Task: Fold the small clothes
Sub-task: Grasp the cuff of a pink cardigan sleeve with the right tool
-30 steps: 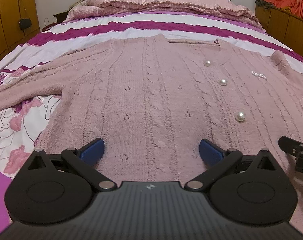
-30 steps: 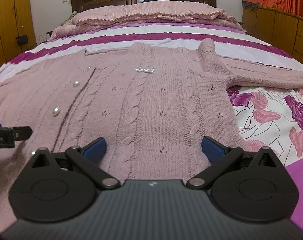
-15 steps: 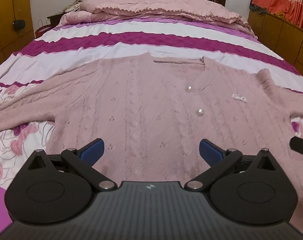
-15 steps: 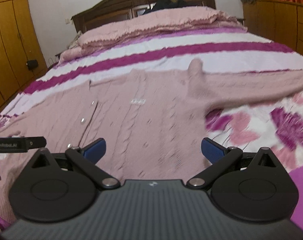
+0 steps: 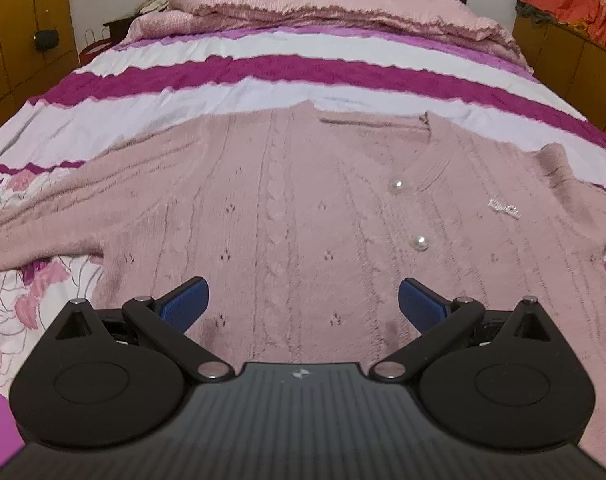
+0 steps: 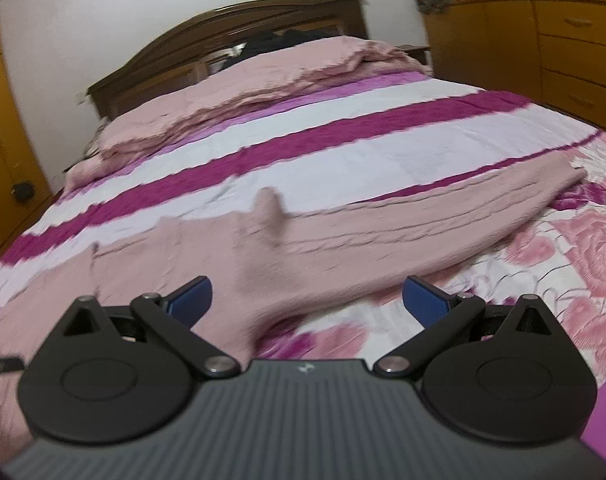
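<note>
Since a second ago the right claw (image 6: 307,300) has swung off the body of the pink cardigan (image 5: 303,216) toward its right sleeve (image 6: 443,216), while the left claw (image 5: 301,298) has backed off a little above the hem. The cardigan lies flat, front up and unfolded, on the bed (image 5: 263,68); both claws stand wide open and empty. The step in hand appears to be the approach to the first fold: the right claw must lower, close on the sleeve and carry it across the body.

Pink cable-knit cardigan (image 5: 287,216), pearl buttons, spread flat, sleeves outstretched
</note>
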{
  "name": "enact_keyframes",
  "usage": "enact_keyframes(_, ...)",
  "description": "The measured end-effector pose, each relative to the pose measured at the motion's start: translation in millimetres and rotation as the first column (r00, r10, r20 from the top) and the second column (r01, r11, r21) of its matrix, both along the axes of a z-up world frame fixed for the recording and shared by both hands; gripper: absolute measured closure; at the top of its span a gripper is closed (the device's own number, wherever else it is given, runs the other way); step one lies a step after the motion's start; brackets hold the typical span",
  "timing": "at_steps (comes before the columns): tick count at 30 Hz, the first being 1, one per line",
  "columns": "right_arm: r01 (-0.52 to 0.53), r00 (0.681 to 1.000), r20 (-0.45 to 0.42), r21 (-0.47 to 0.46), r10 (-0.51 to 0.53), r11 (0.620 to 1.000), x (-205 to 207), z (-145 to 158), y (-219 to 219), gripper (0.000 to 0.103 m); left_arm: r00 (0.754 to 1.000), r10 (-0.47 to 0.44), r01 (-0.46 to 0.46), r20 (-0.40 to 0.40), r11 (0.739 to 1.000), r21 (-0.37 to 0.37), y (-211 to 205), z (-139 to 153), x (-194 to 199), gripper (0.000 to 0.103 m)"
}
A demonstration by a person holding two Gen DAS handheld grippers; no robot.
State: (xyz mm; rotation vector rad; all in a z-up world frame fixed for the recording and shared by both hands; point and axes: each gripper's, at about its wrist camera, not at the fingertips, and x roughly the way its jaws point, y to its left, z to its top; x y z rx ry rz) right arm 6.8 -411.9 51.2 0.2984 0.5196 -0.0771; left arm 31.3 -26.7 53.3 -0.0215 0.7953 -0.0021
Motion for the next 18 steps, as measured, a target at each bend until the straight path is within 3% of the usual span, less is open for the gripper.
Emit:
enact_keyframes(8,0.138,0.990,-0.030,0.044,-0.136,0.990,30,-17,-58,0.000,0.999,0.011,-0.010,-0.052,1.000,0.019,-1,-25,11,0.000)
enact_keyframes(18,0.286,0.955,-0.108,0.100,-0.275,0.953,72,-50,-122,0.000,0.998,0.015,-0.012,-0.055,0.999,0.049,-6,-39,17,0.000)
